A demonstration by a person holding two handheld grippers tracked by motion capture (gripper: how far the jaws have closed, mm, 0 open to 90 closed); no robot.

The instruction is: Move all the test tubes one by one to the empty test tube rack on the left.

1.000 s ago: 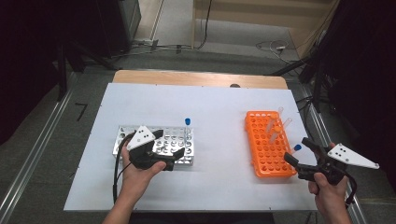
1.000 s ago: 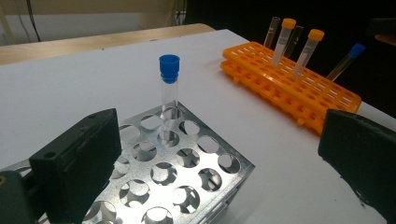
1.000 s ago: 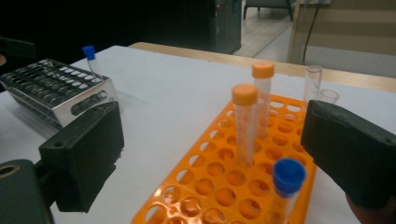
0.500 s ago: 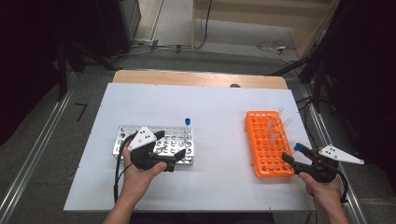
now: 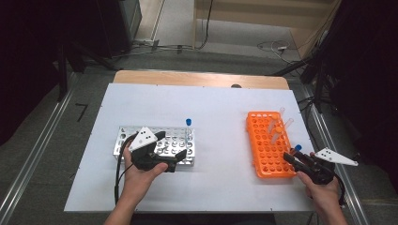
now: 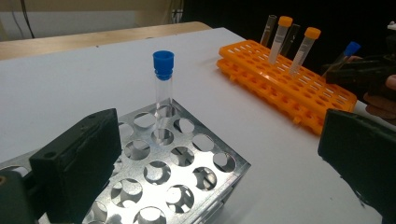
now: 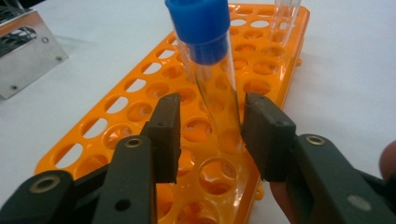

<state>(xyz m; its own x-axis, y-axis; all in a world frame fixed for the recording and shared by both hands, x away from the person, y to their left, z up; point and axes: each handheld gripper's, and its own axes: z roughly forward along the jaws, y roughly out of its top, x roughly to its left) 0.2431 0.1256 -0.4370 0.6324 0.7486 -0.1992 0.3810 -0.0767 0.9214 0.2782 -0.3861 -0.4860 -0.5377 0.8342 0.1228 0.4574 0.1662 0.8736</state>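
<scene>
White table (image 5: pixel 220 108) on grey floor (image 5: pixel 42 140), dark surroundings.

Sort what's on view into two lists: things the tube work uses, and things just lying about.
In use:
- blue-capped tube, standing in the orange rack, between the right tongs, which have just been closing
- metal rack with its own blue-capped tube, by the open left tongs

Lying about:
- orange-capped tubes
- floor cables
</scene>
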